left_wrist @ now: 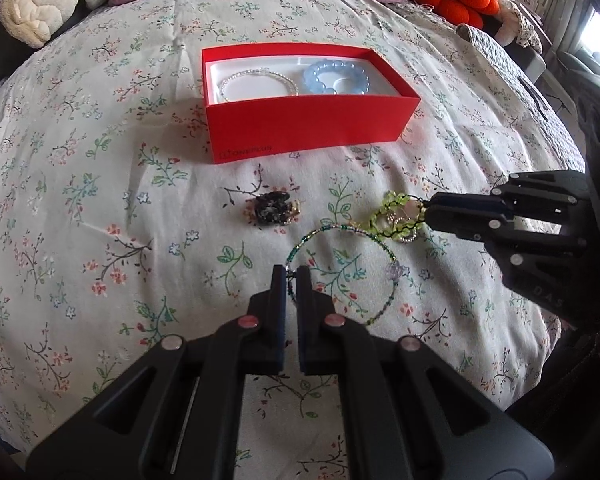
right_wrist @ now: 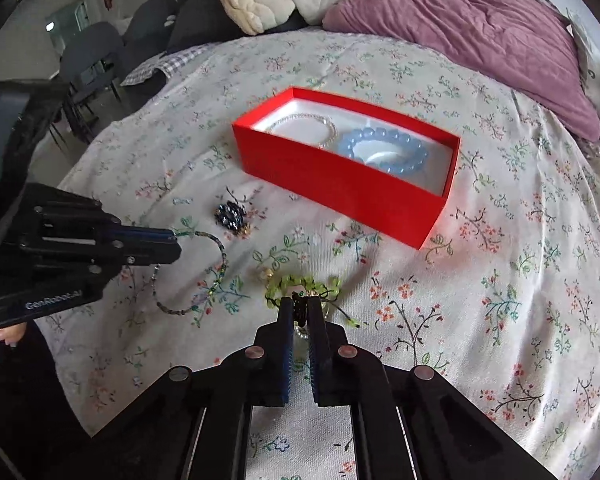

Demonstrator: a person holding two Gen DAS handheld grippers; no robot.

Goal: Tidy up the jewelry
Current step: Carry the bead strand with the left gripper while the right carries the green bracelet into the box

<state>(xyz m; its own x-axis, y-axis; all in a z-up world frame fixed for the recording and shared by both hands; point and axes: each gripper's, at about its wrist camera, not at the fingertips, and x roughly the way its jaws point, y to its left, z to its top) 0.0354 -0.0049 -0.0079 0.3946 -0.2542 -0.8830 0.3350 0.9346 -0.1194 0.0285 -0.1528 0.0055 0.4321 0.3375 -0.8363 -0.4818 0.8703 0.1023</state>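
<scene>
Where the left wrist camera looks down on the floral bedspread [left_wrist: 100, 208], the left gripper [left_wrist: 292, 276] has its jaws pressed together, pinching the thin green-and-purple beaded necklace [left_wrist: 388, 256] at the loop's near-left edge. The loop lies on the cloth. To the right, the right gripper [left_wrist: 426, 210] is clamped on the lime-green beaded bracelet [left_wrist: 384, 210], which touches the necklace's far side. A dark beaded bracelet [left_wrist: 272, 210] sits bunched alone, between the necklace and the red box [left_wrist: 300, 128]. Inside the box: a pearl bracelet [left_wrist: 256, 82] left, a pale blue bead bracelet [left_wrist: 332, 76] right.

Right wrist view: right gripper [right_wrist: 300, 306] closed on a black-threaded part of the lime-green bracelet [right_wrist: 296, 284], beads fanned just beyond the tips. Left gripper [right_wrist: 174, 242] enters from the left, necklace [right_wrist: 220, 256] trailing from its tip in a curve. Dark bracelet [right_wrist: 232, 214] beyond it. Red box [right_wrist: 340, 188] open, pearl bracelet [right_wrist: 320, 128] and blue bracelet [right_wrist: 380, 146] inside. Purple pillow [right_wrist: 460, 40] at the bed's far end.
</scene>
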